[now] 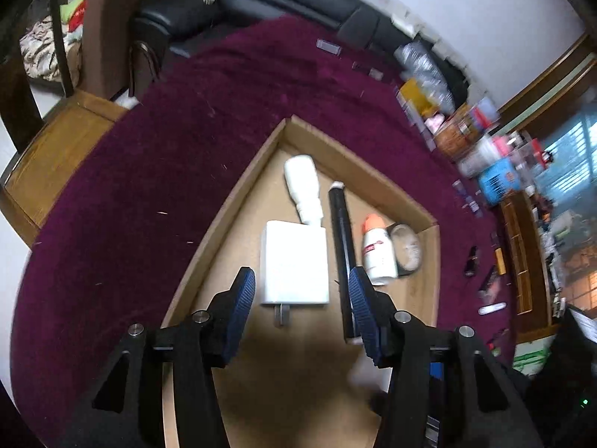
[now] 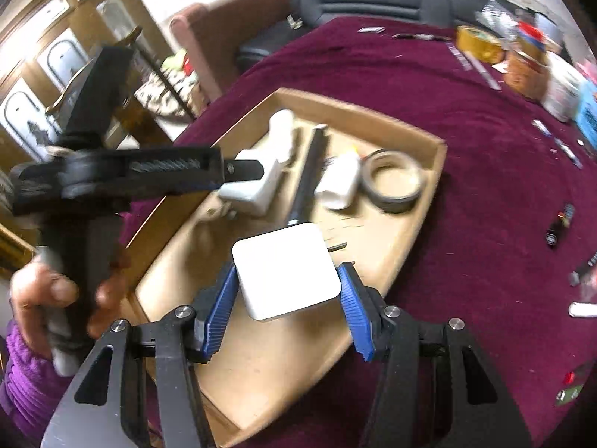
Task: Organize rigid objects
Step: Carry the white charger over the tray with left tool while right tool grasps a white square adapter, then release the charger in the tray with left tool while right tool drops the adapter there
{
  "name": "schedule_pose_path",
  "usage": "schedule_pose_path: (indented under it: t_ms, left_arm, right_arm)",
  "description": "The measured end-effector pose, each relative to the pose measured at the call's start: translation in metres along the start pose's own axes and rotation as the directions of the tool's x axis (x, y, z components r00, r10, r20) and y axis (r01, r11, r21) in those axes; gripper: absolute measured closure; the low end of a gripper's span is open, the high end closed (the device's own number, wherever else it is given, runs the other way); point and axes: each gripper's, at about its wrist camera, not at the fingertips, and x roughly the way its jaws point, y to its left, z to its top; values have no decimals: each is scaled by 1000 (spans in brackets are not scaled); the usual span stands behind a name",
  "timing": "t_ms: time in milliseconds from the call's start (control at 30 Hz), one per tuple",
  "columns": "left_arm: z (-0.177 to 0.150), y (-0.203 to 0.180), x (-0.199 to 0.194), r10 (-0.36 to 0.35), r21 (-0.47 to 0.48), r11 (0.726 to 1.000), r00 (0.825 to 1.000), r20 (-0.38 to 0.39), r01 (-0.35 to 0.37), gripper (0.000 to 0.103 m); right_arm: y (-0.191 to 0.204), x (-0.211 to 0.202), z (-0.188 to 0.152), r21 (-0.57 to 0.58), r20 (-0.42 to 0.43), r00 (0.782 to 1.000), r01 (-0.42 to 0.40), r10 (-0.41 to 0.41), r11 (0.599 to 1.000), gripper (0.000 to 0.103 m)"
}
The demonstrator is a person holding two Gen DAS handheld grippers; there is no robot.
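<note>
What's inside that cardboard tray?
In the tray: a white bottle, white charger, black stick, orange-capped bottle and tape roll. The tongs hide its near end.

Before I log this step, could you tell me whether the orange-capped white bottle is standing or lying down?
Lying down. In the left wrist view the orange-capped white bottle lies on its side on the tray floor, between the black stick and the tape roll.

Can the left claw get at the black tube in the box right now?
Probably yes. The left claw is open and empty, right above the black tube. The tube lies flat with a little gap to the white charger and bottle.
</note>
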Motion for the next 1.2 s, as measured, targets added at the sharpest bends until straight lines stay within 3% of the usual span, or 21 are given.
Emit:
schedule_pose_path:
  t_ms: [67,167,367,733,1000,1200]
  left_arm:
    - [-7,7,-23,-15,-5,1000,998,59,15,46]
    - [-17,16,-51,-22,-3,1000,990,140,23,45]
    - [-39,26,-83,-2,28,1000,973,229,-5,45]
    - [-54,36,-90,-8,18,1000,966,260,3,45]
    - [-61,41,-91,0,8,1000,966,257,-2,41]
    - [-67,45,-98,41,1,999,959,282,-43,41]
  right_arm:
    - [8,9,1,-11,-22,1000,-17,16,1000,49]
    - [18,24,1,-35,-53,999,-17,15,999,49]
    - [23,38,14,-79,-54,994,89,-94,993,49]
    - [22,54,43,-87,-53,980,187,-192,978,49]
    - [10,49,38,9,-137,987,88,-86,996,48]
    - [-4,19,33,63,-33,997,71,-69,995,48]
